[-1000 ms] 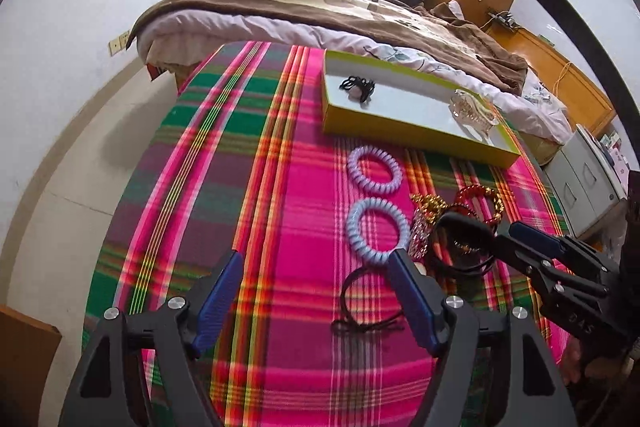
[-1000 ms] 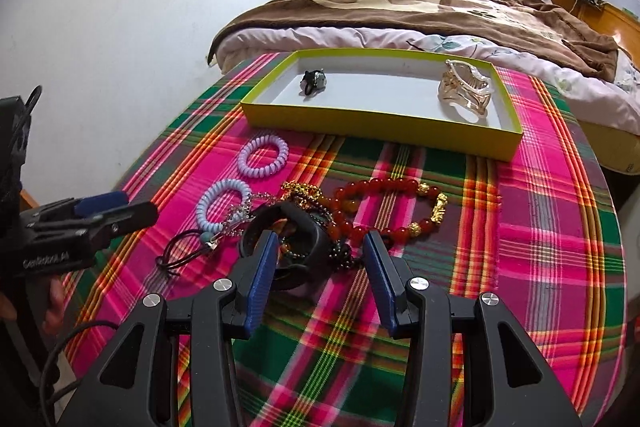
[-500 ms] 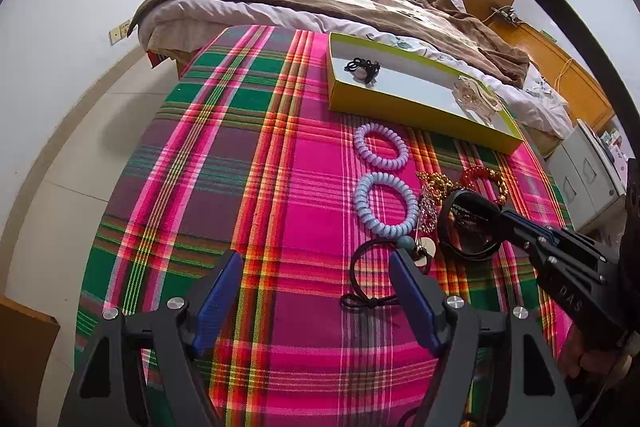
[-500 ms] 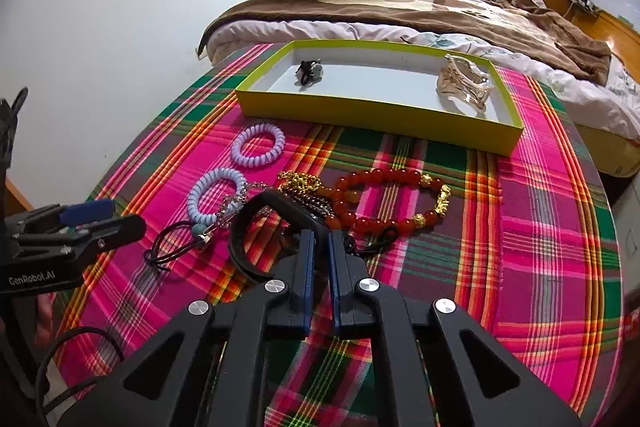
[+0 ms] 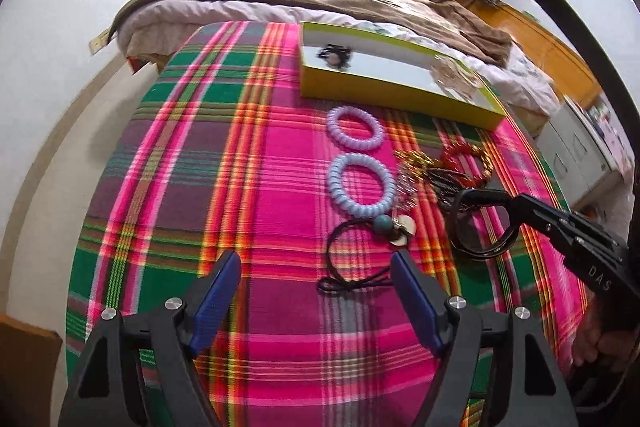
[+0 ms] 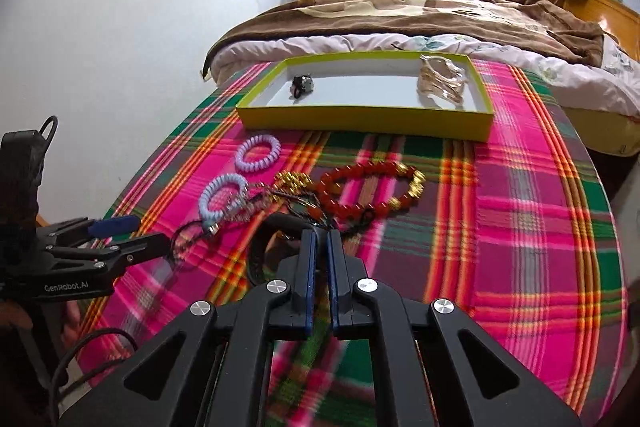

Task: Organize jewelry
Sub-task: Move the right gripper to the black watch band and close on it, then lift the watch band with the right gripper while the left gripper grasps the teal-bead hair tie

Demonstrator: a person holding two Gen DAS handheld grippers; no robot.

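A: Status chk. Tray (image 6: 364,123) sits at the far edge of the tablecloth (image 6: 520,227), bed side. How much is in it?

B: Two pcs only. Black hair tie w/ charm (image 6: 301,86) at the tray's far-left corner, gold claw clip (image 6: 442,83) at its right end. Rest of the tray floor bare.

A: And what is left out on the cloth?

B: Most of the lot. Lilac coil tie (image 5: 354,127) just in front of the tray's near wall, blue coil tie (image 5: 360,185) next to it toward the near edge. Thin black elastic w/ teal bead (image 5: 352,259) nearest the near edge. Red bead bracelet (image 6: 370,189) mid-cloth, gold chain piece (image 6: 294,181) tangled beside it w/ dark cord; can't separate those strands.

A: Grippers?

B: Right gripper (image 6: 319,259) has its pads pressed together on the rim of a black bangle (image 5: 478,223); the bangle hangs from the tips in the left-wrist view, whether clear of the cloth is not certain. Left gripper (image 5: 316,291) is spread wide, holding nothing, low over the near edge, the thin elastic just beyond its tips.

A: Est. progress?

B: Early, roughly a quarter. Bangle in hand looks to be pc three; five or so more to go.
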